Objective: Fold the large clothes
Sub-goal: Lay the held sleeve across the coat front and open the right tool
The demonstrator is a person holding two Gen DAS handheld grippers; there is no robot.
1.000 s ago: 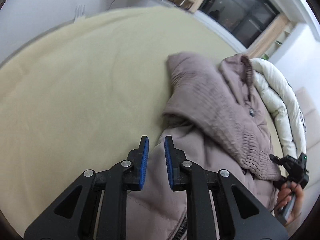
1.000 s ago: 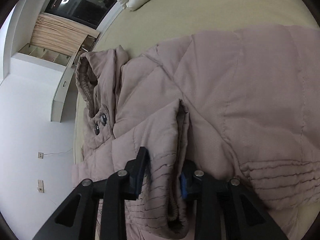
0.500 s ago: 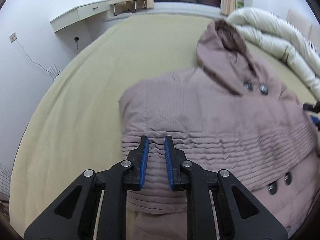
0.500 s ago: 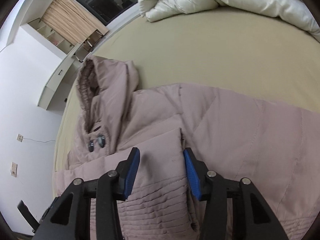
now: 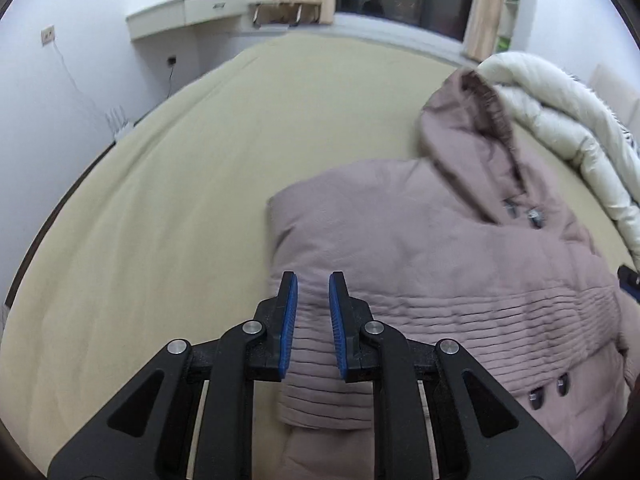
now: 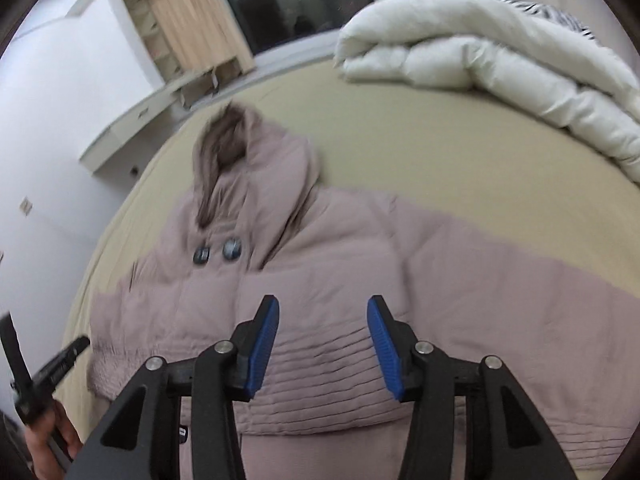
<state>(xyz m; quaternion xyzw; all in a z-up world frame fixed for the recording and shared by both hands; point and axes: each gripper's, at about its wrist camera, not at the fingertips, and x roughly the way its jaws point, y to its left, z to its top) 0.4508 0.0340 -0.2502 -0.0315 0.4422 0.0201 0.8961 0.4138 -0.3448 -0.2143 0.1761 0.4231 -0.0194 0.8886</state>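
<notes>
bedroom, beige bed sheet as work surface, white duvet bundled at the far side. mauve hooded coat lies flat on the sheet, hood away from both tools, one sleeve folded across the chest. its unfolded sleeve runs out to the right, nearer the right gripper, whose jaws are wide apart and empty. left gripper hovers over the folded edge, jaws slightly parted, holding nothing.
</notes>
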